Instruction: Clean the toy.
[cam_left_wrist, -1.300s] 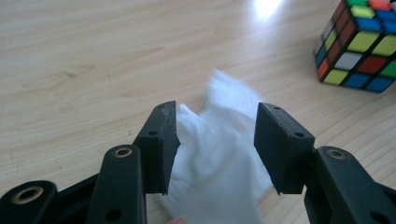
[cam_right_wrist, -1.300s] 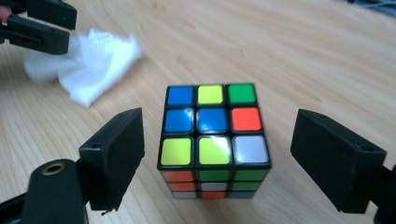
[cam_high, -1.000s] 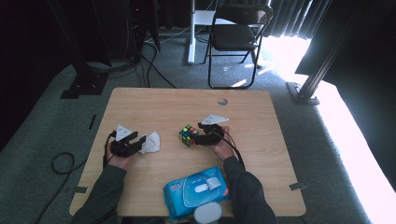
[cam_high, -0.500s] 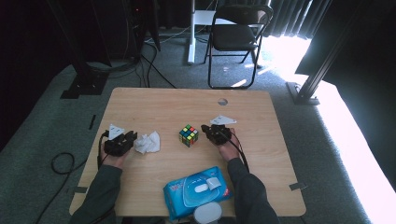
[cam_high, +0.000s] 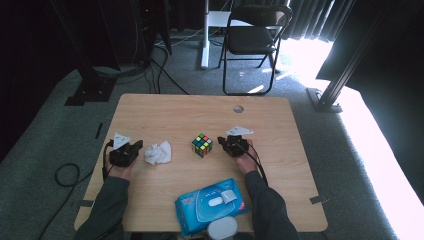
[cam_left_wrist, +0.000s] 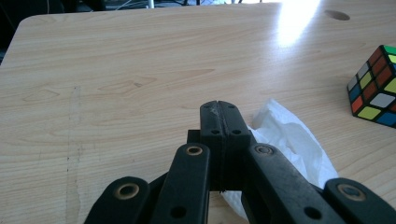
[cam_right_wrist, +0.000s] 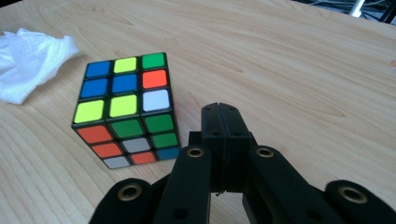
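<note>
A scrambled colour cube (cam_high: 202, 145) stands near the middle of the wooden table (cam_high: 190, 112). My right gripper (cam_high: 222, 142) lies just right of it, jaws shut and empty. In the right gripper view the cube (cam_right_wrist: 127, 108) is left of the shut jaw tips (cam_right_wrist: 220, 108), not touching them. A crumpled white tissue (cam_high: 158, 152) lies left of the cube. My left gripper (cam_high: 136, 147) points at the tissue from the left; its jaws have just been closing, with nothing between them. In the left gripper view the tissue (cam_left_wrist: 292, 140) lies right of and under the shut tips (cam_left_wrist: 219, 105).
A blue pack of wet wipes (cam_high: 212, 206) lies at the near edge between the forearms, with a white round object (cam_high: 222, 230) below it. A cable hole (cam_high: 238, 108) is at the table's far side. A folding chair (cam_high: 252, 37) stands beyond.
Both grippers' jaws have gone from open to shut. The hands, cube and tissue have stayed about where they were.
</note>
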